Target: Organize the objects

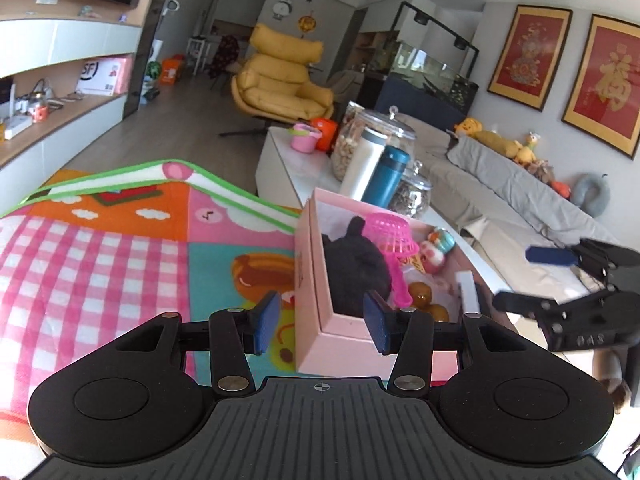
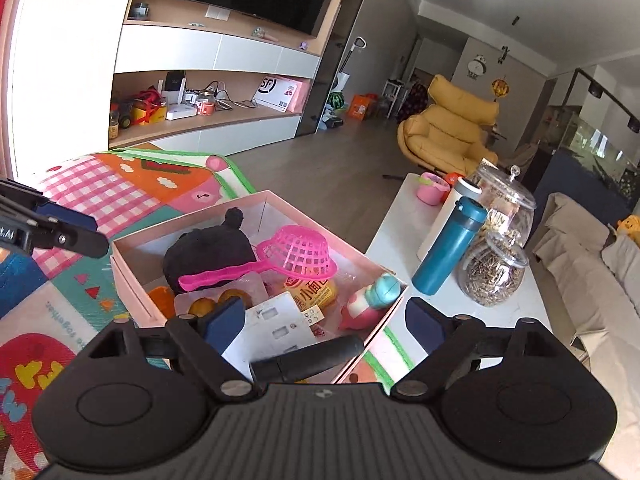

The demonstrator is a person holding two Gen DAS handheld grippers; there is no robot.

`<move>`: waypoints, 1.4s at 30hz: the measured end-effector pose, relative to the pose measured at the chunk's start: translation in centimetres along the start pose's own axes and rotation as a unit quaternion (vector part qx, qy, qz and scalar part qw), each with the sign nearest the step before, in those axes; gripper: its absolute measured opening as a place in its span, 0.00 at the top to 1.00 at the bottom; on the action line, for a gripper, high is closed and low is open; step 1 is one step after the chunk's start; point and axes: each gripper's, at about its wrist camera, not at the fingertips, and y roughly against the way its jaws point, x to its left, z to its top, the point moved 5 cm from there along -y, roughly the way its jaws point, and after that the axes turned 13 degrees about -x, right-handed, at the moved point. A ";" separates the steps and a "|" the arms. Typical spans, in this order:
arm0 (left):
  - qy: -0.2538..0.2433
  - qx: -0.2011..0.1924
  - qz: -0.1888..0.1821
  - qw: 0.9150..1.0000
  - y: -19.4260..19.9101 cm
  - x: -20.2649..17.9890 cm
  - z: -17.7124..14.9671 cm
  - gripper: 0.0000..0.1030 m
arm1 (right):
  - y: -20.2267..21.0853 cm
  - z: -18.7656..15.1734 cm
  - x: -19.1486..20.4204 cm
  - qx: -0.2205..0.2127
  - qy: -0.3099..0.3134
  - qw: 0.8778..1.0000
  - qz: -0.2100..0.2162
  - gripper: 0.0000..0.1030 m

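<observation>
Grippers, left [image 1: 322,322] and right [image 2: 325,326], hover open and empty over a toy-filled pink cardboard box [image 2: 132,280] on a colourful play mat [image 1: 100,248].

Your left gripper [image 1: 322,322] tilts gently downward with its blue pads [image 1: 267,320] set partly apart, nothing pressed between them. Your right gripper [image 2: 325,322] also tips downward, its jaws spread wide and gripping nothing. In the left wrist view, your right gripper [image 1: 524,276] shows at the right edge, fingers splayed open. In the right wrist view, your left gripper's finger [image 2: 72,242] reaches in from the left edge
</observation>
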 end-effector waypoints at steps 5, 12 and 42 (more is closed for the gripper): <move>-0.004 0.003 0.013 1.000 -1.3 0.4 0.3 0.51 | 2.3 -2.6 1.5 0.010 -0.015 1.000 0.012 0.15; -0.065 0.024 0.033 0.997 -4.5 -1.0 -0.3 0.51 | 1.8 -4.6 2.6 0.048 -0.045 0.997 -0.028 0.28; -0.079 -0.033 0.129 0.988 7.0 7.0 0.1 0.00 | -1.8 -3.3 15.4 0.100 -0.126 0.986 -0.053 0.00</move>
